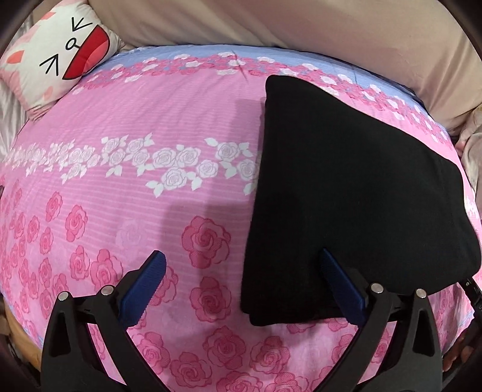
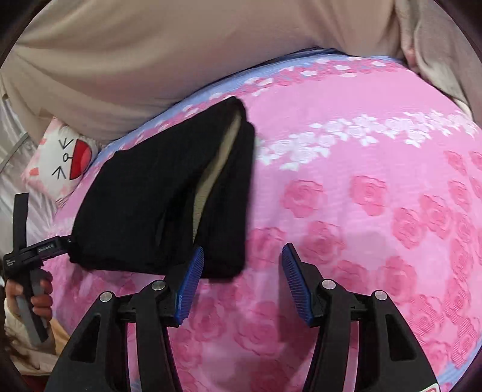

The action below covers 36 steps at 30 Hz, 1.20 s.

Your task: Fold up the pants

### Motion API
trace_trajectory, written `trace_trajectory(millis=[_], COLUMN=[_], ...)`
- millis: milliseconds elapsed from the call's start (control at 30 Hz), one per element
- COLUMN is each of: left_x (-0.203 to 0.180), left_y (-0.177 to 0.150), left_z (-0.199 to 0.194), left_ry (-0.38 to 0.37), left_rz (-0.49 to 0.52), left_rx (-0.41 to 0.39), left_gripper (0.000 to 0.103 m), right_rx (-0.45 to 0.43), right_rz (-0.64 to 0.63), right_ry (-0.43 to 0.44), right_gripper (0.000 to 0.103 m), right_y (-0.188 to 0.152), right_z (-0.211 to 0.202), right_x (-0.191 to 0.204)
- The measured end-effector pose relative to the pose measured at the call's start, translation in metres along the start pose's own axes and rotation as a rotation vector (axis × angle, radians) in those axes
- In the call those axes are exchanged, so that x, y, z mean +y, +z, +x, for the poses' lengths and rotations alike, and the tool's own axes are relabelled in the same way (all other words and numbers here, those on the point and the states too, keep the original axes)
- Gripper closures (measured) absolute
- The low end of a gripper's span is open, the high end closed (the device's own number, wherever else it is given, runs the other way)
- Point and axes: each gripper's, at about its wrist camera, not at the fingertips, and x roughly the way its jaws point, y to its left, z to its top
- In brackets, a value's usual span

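Note:
The black pants (image 1: 346,187) lie folded into a thick rectangle on the pink rose-print bedspread (image 1: 135,120). In the right wrist view the pants (image 2: 144,196) show a pale lining in a gap between the layers. My left gripper (image 1: 244,265) is open, its jaws wide apart; its right finger (image 1: 340,286) lies over the near edge of the pants, its left finger over bare bedspread. My right gripper (image 2: 242,259) is open and empty, just right of the near right corner of the pants. The left gripper's handle (image 2: 33,250) and the hand holding it show at far left.
A white cartoon-face pillow (image 1: 60,57) lies at the far left corner of the bed, also in the right wrist view (image 2: 66,156). A beige cushion or duvet (image 1: 301,27) runs along the far side. A wooden bed edge (image 1: 21,340) shows low on the left.

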Motion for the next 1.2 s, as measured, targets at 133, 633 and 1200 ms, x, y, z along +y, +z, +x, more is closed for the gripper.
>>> trace_trajectory(millis=[133, 633, 1200], left_x=[-0.003, -0.001, -0.003], left_y=[0.002, 0.009, 0.155], left_z=[-0.002, -0.030, 0.082], left_ry=[0.016, -0.062, 0.229], left_rz=[-0.004, -0.009, -0.107], left_rx=[-0.001, -0.071, -0.097], left_gripper=[0.005, 0.005, 0.022], right_rx=[0.010, -0.101, -0.142], right_rz=[-0.029, 0.177, -0.131], right_ry=[0.064, 0.081, 0.149], right_gripper=[0.082, 0.055, 0.077], right_y=[0.011, 0.041, 0.139], right_z=[0.022, -0.040, 0.035], right_x=[0.014, -0.040, 0.054])
